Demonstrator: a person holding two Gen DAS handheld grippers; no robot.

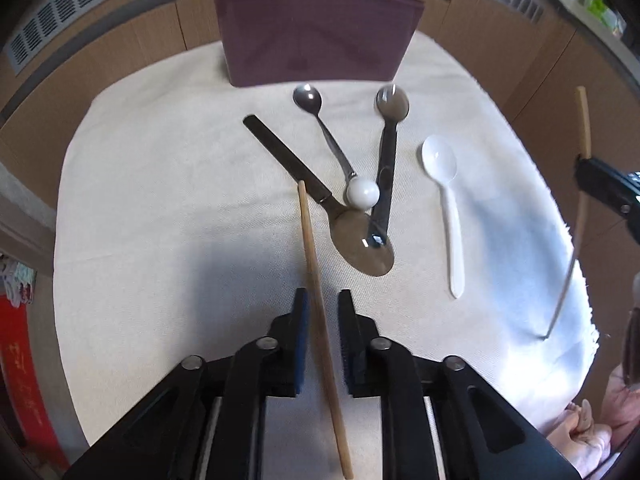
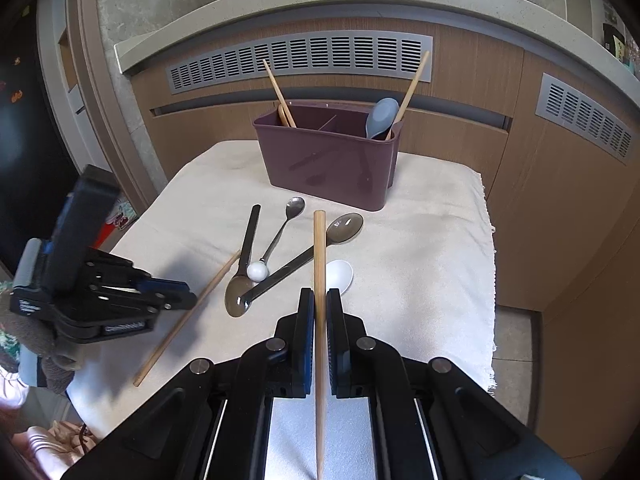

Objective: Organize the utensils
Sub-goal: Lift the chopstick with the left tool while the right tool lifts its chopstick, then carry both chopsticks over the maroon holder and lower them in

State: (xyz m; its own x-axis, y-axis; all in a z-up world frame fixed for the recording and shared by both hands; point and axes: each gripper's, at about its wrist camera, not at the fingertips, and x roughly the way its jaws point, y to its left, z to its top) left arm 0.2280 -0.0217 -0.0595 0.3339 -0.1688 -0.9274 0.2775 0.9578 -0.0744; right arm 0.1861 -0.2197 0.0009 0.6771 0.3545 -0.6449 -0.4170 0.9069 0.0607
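Note:
A wooden chopstick (image 1: 316,280) lies on the cream cloth (image 1: 160,200), running between the fingers of my left gripper (image 1: 322,300). The jaws stand slightly apart with small gaps either side of it, so it is open. My right gripper (image 2: 319,300) is shut on a second chopstick (image 2: 319,248), holding it above the cloth; the left wrist view shows it at the right edge (image 1: 585,128). Ahead lie two dark spoons (image 1: 392,104) (image 1: 362,246) crossed, a small metal spoon (image 1: 307,98) with a white ball end, and a white plastic spoon (image 1: 440,160).
A maroon divided caddy (image 2: 332,160) stands at the cloth's far edge holding two chopsticks (image 2: 278,92) (image 2: 414,84) and a blue-grey spoon (image 2: 382,118). Wooden cabinet fronts with vents rise behind. The cloth's right edge (image 2: 488,280) drops to the floor. A person's hand (image 1: 580,432) shows low right.

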